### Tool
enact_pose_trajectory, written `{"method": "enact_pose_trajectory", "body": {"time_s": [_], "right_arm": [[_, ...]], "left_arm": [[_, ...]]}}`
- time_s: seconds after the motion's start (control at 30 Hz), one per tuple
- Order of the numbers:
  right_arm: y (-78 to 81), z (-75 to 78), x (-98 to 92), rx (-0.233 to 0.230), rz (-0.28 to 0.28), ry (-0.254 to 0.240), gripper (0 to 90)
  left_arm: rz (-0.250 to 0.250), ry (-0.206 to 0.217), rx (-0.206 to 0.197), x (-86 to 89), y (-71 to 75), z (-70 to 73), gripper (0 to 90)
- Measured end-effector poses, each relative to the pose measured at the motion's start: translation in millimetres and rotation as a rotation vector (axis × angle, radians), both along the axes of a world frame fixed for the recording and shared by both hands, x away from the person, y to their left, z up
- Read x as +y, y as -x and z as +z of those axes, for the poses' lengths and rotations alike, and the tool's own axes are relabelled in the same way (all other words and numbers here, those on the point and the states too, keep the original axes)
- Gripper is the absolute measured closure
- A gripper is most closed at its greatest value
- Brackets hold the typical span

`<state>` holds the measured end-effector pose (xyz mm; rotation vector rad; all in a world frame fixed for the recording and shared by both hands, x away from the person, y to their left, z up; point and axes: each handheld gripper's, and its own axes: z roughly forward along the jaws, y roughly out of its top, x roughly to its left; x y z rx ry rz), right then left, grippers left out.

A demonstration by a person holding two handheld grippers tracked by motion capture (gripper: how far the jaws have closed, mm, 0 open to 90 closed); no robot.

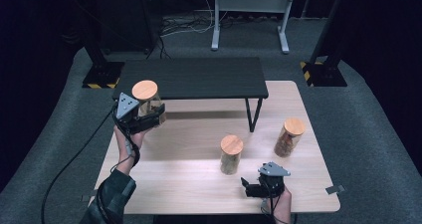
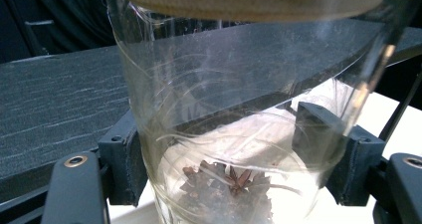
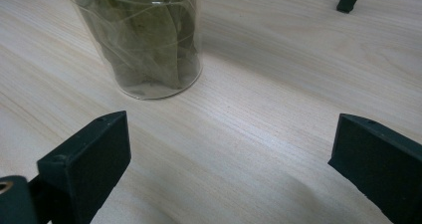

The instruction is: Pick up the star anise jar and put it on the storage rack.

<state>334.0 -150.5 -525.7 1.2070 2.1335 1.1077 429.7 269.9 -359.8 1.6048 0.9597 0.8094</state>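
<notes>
My left gripper (image 1: 152,114) is shut on a glass jar with a round wooden lid (image 1: 145,90) and holds it up at the left front corner of a low black shelf (image 1: 191,77). In the left gripper view the jar (image 2: 239,109) sits between both pads (image 2: 122,164), with brown star-shaped spice at its bottom. My right gripper (image 1: 247,188) rests open near the table's front edge. In its own view, the right gripper (image 3: 229,169) has its jaws spread wide with nothing between them. A jar of green leaves (image 3: 144,40) stands a little ahead of them.
Two more lidded jars stand on the light wooden table (image 1: 174,184): one in the middle (image 1: 231,154), one to the right (image 1: 288,137). The shelf's black leg (image 1: 254,115) stands behind them. A cable (image 1: 74,159) trails off the table's left side.
</notes>
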Motion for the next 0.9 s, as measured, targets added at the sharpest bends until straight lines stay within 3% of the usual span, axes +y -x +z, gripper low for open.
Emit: {"method": "enact_pose_trajectory", "body": {"time_s": [0.9], "right_arm": [[-0.3,-0.1,0.1,0.003,0.001,0.001,1.3]], "left_arm": [[0.003,-0.004,-0.029,4.6,1.3,24.6,25.1]]}}
